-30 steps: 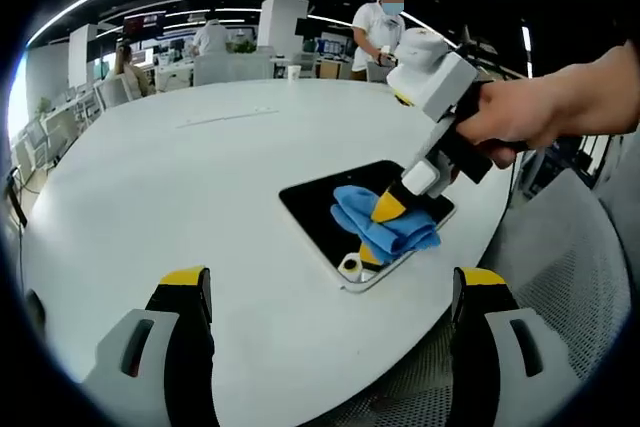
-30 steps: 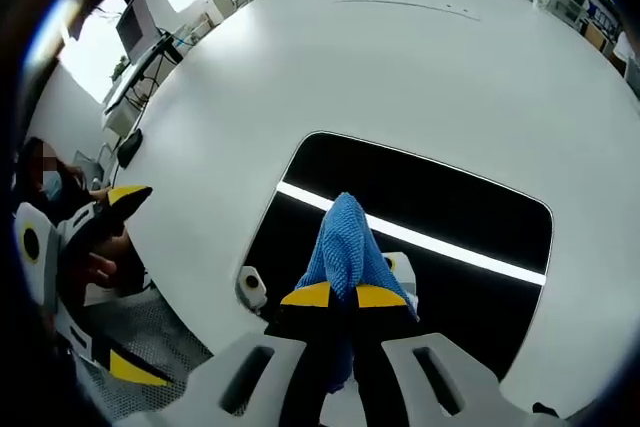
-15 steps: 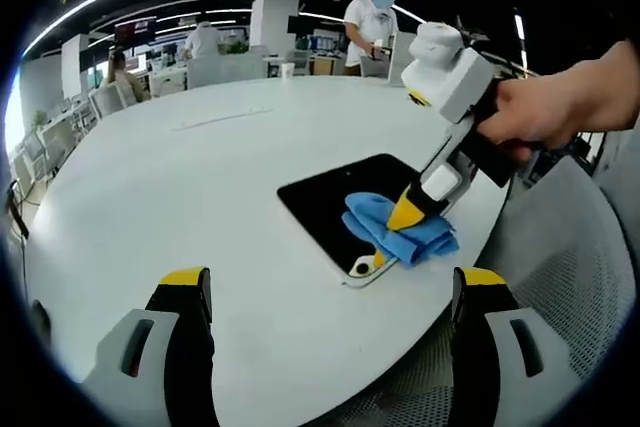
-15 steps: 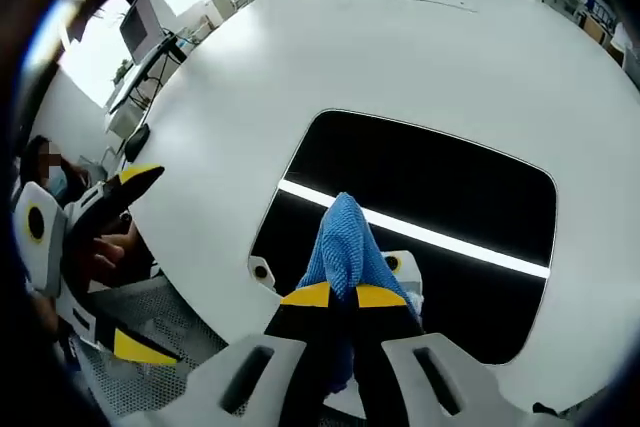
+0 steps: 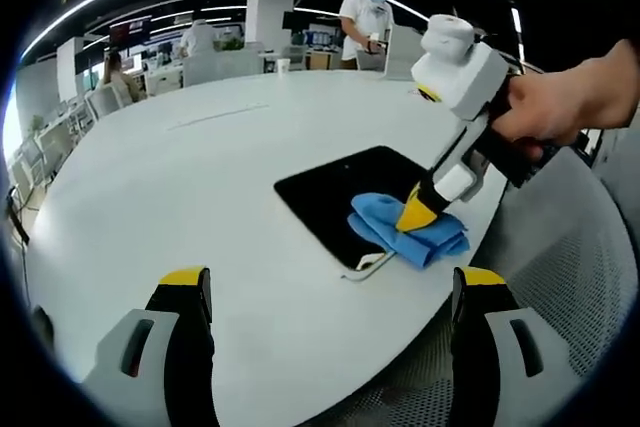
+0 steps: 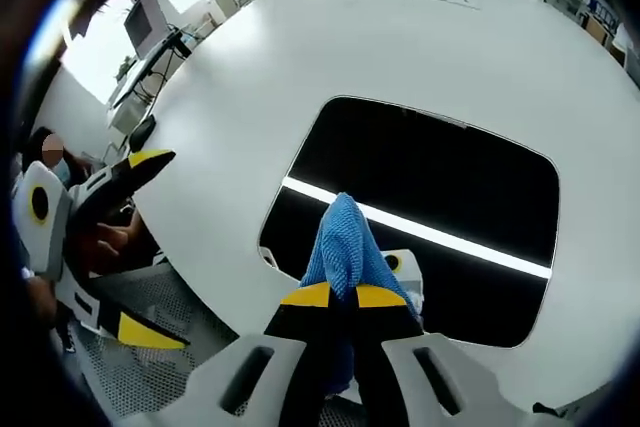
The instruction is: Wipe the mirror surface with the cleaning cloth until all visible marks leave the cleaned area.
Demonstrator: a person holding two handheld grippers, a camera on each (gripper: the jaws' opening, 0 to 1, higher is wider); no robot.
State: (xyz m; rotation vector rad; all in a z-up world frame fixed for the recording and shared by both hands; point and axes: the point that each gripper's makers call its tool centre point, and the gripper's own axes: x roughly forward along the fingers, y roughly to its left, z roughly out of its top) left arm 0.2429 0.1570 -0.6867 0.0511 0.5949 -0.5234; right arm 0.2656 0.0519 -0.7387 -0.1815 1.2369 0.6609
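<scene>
Where the right gripper (image 6: 345,296) clamped the blue microfibre cloth (image 5: 408,230), the dark rectangular mirror's (image 5: 340,193) five-o'clock corner lay hidden; the left gripper (image 5: 330,292) gaped over the round white table (image 5: 170,187).

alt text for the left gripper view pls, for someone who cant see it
A hand-held right gripper presses a blue cloth onto the near edge of a dark mirror lying flat on a large white table. The left gripper hangs open at the bottom, fingers wide apart and empty. An office with people lies behind.
</scene>
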